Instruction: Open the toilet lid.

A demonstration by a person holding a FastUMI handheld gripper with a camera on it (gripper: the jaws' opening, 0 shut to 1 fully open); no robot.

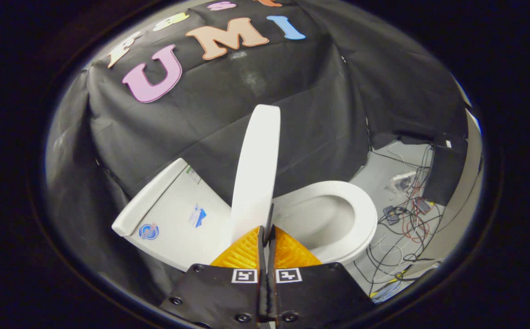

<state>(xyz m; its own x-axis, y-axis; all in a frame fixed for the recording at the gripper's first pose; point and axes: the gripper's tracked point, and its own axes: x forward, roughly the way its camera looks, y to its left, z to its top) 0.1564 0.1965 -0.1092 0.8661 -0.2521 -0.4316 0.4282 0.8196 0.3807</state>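
Note:
The white toilet lid (256, 173) stands raised, nearly edge-on to me, between the tank (173, 214) and the open seat ring (361, 214) over the bowl (324, 224). My gripper (266, 230) is at the lid's near edge. Its orange fingers (242, 253) are pressed almost together, with the lid's thin rim pinched between their tips. The lid rises straight up from the fingertips. The hinge end of the lid is hidden behind the fingers.
The tank has stickers on its face (196, 215). Black cloth walls stand close behind and to the left of the toilet. On the grey floor beyond the bowl lie tangled cables and small boxes (406, 214), with a dark case (447, 173) further back.

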